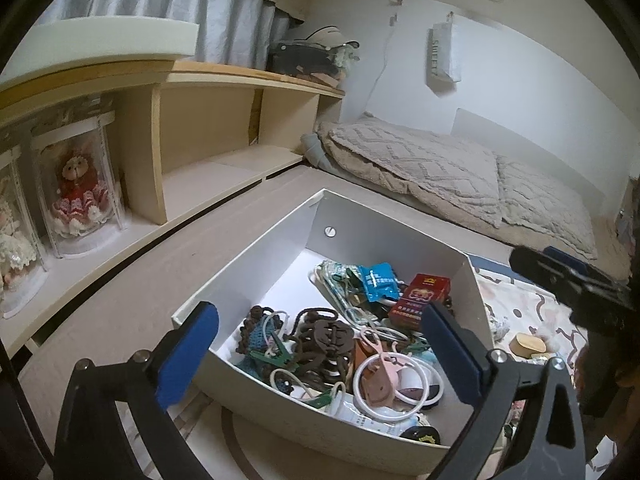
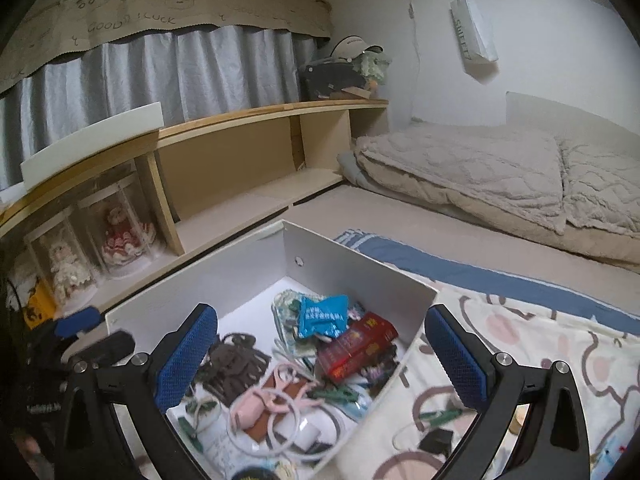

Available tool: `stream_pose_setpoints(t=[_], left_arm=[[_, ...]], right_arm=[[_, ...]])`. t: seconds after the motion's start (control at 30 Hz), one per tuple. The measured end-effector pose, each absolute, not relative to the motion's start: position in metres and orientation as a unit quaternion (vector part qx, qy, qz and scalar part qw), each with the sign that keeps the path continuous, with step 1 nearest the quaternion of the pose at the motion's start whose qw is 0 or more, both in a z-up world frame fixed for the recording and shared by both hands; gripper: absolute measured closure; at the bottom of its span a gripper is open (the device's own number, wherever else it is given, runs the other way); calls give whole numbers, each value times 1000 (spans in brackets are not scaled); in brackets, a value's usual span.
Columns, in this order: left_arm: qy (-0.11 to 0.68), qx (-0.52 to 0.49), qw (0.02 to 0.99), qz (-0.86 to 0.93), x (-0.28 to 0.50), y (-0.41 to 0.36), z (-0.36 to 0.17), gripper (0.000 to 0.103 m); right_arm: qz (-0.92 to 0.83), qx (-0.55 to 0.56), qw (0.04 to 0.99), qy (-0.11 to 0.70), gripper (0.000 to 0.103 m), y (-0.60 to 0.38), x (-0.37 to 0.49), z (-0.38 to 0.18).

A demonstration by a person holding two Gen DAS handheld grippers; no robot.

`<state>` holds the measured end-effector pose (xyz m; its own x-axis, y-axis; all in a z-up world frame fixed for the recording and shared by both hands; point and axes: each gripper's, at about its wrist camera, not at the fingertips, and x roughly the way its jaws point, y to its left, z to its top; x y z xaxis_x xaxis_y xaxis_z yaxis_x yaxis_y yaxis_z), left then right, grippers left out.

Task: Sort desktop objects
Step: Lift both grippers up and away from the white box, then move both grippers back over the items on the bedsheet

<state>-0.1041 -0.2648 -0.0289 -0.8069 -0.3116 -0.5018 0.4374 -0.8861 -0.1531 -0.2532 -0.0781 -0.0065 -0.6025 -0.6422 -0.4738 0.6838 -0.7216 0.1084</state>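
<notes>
A white open-topped box sits on a bed, already crowded with small things: a red packet, a blue sachet, a brown hair claw, a pink strap with white rings and green clips. More items wait outside the box on the patterned sheet, among them a green clip, a small dark object and a round wooden piece.

The main risk, as a judgement, lies in the tangle. Cords, rings and clips overlap, so a gripper reaching into the box could hook a loop and drag several things out together. The box looks light; a finger pressing on its wall could tip or slide it on the soft bedding. The two grippers are also close together, so they could knock each other.

The left gripper points forward and downward over the near wall of the box. Its jaws stand wide apart, one blue pad outside the near left corner and the other above the contents, with nothing held.

The right gripper also slopes downward, straddling the right wall of the box, one finger over the contents and one over the sheet. Its jaws are wide and empty. Its view is slightly blurred.
</notes>
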Motion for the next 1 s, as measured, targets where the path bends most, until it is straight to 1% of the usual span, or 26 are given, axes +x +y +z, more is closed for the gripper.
stream_pose_setpoints(t=[0.43,1.0], left_arm=[[113,223,167,-954,-101,-231,-16,1],[86,208,120,-967,-92,-177,-7,1]], right_arm=[[-908,245,335,53,0,-19,-226,-9],[-933,244,265,17,0,77,-194,-3]])
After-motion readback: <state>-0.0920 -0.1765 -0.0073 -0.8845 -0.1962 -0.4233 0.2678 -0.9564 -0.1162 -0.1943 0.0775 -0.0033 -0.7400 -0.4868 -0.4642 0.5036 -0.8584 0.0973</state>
